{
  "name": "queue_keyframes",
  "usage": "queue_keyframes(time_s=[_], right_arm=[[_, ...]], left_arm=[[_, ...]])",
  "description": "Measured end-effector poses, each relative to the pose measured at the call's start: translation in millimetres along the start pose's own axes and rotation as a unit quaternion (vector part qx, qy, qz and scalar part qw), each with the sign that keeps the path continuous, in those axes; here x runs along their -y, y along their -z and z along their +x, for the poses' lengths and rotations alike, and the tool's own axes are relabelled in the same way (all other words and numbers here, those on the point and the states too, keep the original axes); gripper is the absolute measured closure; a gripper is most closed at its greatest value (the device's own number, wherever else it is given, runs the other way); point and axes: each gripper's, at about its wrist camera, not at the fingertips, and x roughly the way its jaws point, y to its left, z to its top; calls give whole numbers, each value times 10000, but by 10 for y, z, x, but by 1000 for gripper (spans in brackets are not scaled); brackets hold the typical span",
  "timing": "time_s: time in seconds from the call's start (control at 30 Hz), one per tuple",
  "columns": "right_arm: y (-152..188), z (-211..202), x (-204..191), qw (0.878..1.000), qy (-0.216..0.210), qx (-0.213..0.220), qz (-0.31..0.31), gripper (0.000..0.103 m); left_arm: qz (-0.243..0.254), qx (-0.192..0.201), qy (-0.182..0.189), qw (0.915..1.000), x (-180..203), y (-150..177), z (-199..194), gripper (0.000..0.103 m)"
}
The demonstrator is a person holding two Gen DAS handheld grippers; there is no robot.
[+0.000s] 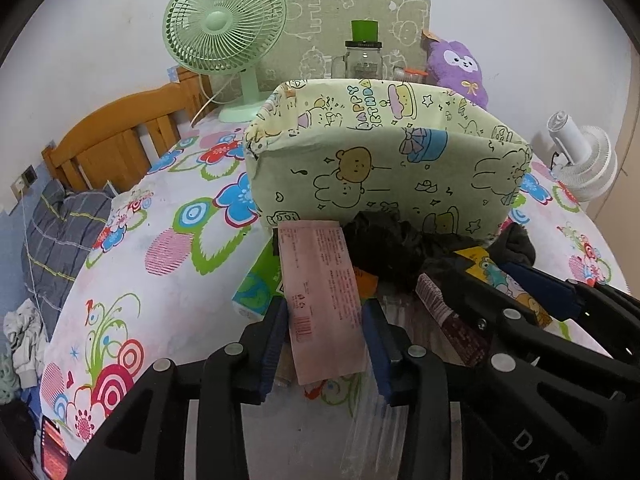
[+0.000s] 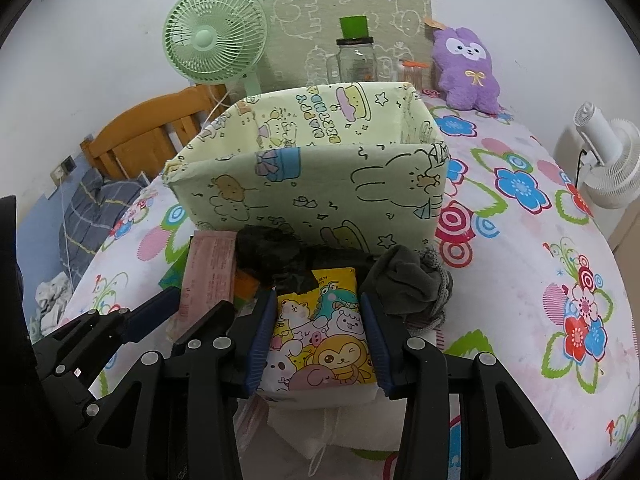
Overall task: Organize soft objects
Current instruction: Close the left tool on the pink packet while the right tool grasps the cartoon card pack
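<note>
The left gripper [image 1: 325, 320] has its blue pads on either side of one pink packet [image 1: 320, 292], the left pad touching its edge, a sliver of gap at the right pad. The right gripper [image 2: 318, 340] pinches one cartoon-animal tissue pack [image 2: 320, 332] between both pads. One flowered bedsheet [image 2: 520, 260] carries everything. One pale green fabric bin [image 2: 312, 184] stands just behind the pile. Two fans: a green fan [image 1: 224, 28] and a white fan [image 1: 588, 160]. One purple plush [image 2: 468, 68] sits by the wall. One grey sock [image 2: 408, 284] touches the pack, and one black cloth [image 2: 276, 252] lies against the bin.
</note>
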Motion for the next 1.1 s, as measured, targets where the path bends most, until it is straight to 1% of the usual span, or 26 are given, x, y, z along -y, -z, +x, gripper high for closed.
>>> queue_keyframes(time_s=[0.1,0.23,0.27,0.3,0.33,0.4,0.5,0.6,0.8,1.1], right_arm=[[3,34,16,10000,21,-40,21,56],[7,55,25,9999,50,-78,42,56],[11,62,28,9999,33,-99,43,56],[19,66,16,9999,-18,-132,35,56],[28,69,-7,9999,34,-138,-11,56],[24,55,-20,9999,-8,-97,-41,56],[9,49,-31,10000,-49,-72,-42,56],[-1,51,-37,9999,-69,-87,-44,56],[-2,37,-59,9999,-75,-70,-67,56],[-11,-102,-86,9999,-79,74,-106,56]], left_arm=[[74,-4,-79,9999,19,-4,29,61],[75,-50,-96,9999,22,-3,68,57],[85,-109,-89,9999,27,-4,93,48],[95,-138,-118,9998,31,1,110,43],[88,-127,-161,9998,30,6,115,43],[7,-100,-141,9999,8,7,102,46],[10,-59,-117,9999,1,2,86,57],[13,-41,-66,10000,-6,1,75,63],[11,-2,-56,10000,-13,10,45,64],[-8,124,-38,9999,-17,-16,-94,64]])
